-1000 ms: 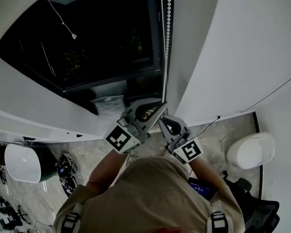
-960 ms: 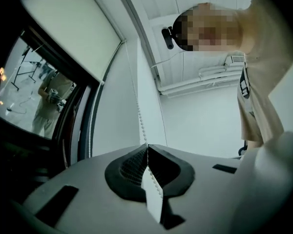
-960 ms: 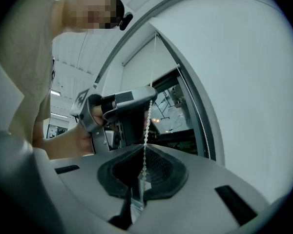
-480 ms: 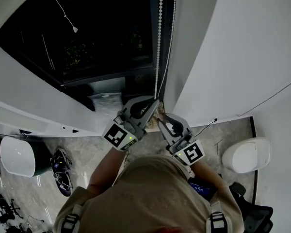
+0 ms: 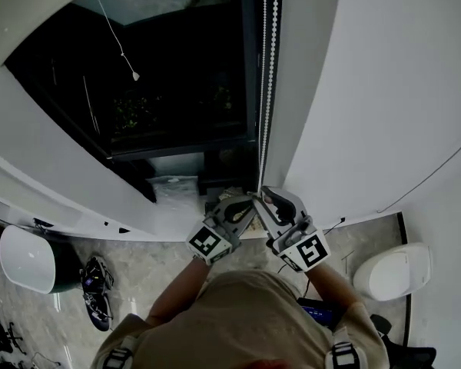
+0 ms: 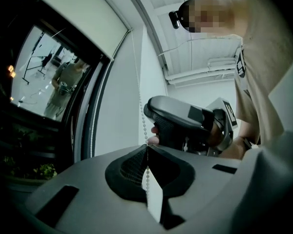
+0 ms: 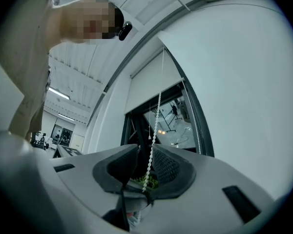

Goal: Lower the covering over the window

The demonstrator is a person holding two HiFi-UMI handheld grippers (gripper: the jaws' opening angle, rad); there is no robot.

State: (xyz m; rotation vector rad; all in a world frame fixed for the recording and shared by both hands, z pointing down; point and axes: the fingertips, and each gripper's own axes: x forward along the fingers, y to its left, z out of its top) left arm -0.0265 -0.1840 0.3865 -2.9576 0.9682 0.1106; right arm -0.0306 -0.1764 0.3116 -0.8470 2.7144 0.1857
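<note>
White bead chain (image 5: 266, 83), small round beads, hangs as a double strand along the dark window frame (image 5: 250, 68). Smooth white roller shade (image 7: 147, 84) covers only the top of the glass. Left gripper (image 5: 244, 204) is level, its ribbed black pads pinched tight on the chain. Right gripper (image 5: 266, 198) sits just beside it, tilted slightly up. Its jaws have just been opening, and the chain hangs loose between them.

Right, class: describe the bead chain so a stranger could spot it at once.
Find the big dark window in the white wall. Down its right edge hangs a white bead chain in two strands. Unlike the thin plain cord with a small end weight further left, it is beaded.
</note>
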